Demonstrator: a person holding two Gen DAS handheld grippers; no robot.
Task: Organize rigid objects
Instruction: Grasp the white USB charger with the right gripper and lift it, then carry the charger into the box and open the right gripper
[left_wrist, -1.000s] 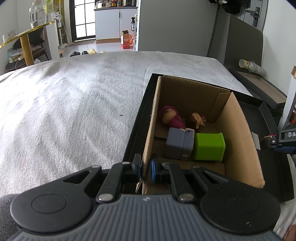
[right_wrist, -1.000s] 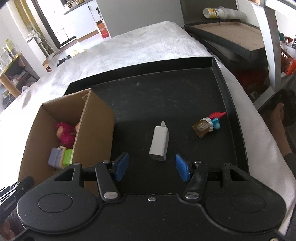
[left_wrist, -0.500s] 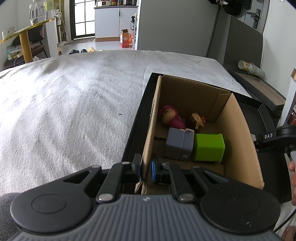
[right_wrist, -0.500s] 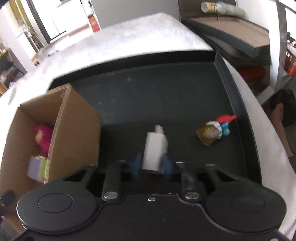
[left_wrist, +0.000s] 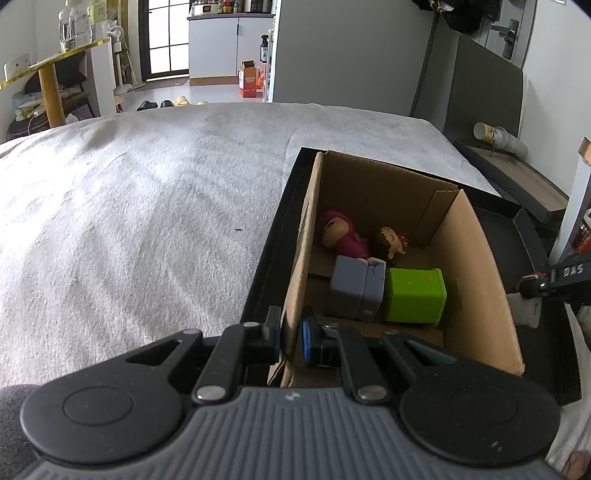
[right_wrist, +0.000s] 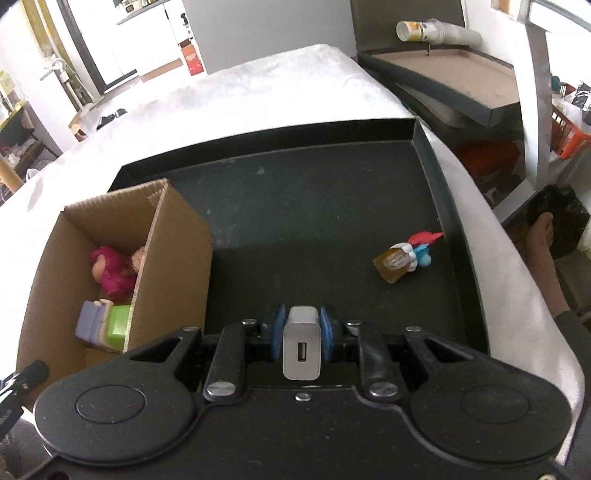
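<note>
Both wrist views look down, sharing the cardboard box (left_wrist: 476, 258).

**Legible Markings**

Only one marking can be read. In the left wrist view, the white capital letters "DAS" stand on a black bar (left_wrist: 571, 272) at the right edge of the frame, just beyond the wall of the cardboard box (left_wrist: 476, 280).

The orange carton (left_wrist: 249, 78) on the floor in the far room carries print, but it is too small to read. The paper cups (right_wrist: 417, 30) lying on the dark tray in the right wrist view bear a yellow pattern with no legible characters. The white charger (right_wrist: 301, 345) shows a USB port on its face and no readable label.
</note>
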